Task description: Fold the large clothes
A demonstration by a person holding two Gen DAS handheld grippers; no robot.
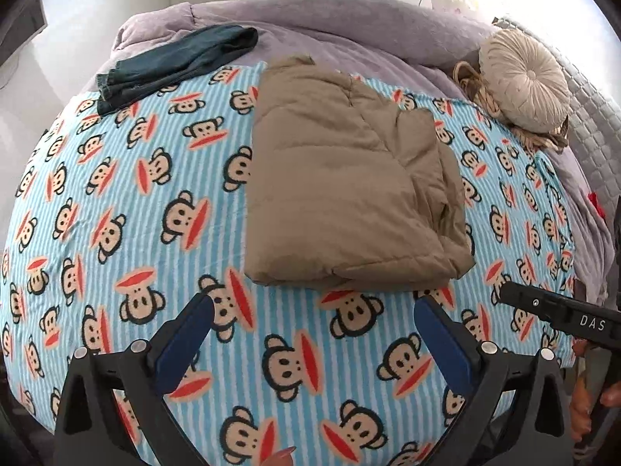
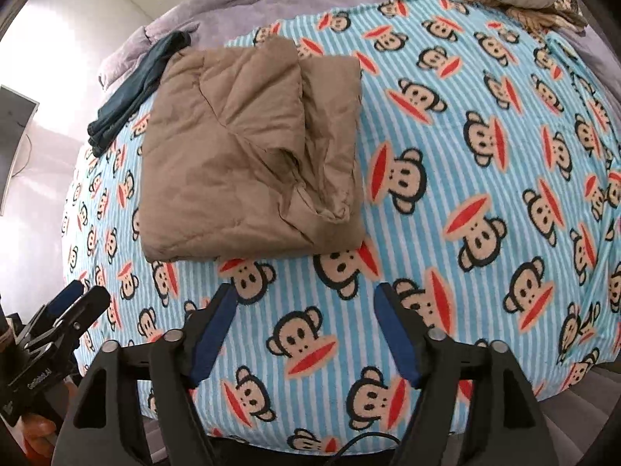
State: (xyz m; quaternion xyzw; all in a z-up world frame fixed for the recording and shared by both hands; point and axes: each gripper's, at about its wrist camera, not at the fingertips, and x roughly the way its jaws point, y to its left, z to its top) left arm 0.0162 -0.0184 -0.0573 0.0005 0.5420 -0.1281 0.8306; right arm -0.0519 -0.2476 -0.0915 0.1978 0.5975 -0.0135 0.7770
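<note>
left claw [image 1: 312,306], right claw [image 2: 304,297]: both released | fleece blanket [image 1: 116,194]: striped | quilted jacket [image 1: 349,178]: puffy, folded square

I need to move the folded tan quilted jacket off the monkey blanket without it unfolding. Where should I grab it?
Take the folded tan quilted jacket by its thick near fold, coming from the near side, one tool toward each near corner. That edge looks closed and rounded; the right side shows loose, open layers.

A folded tan jacket [image 1: 349,190] lies on the monkey-print blanket [image 1: 128,202]; the left gripper [image 1: 314,310] hovers just before it, fingers [image 1: 186,334] spread, empty.
</note>
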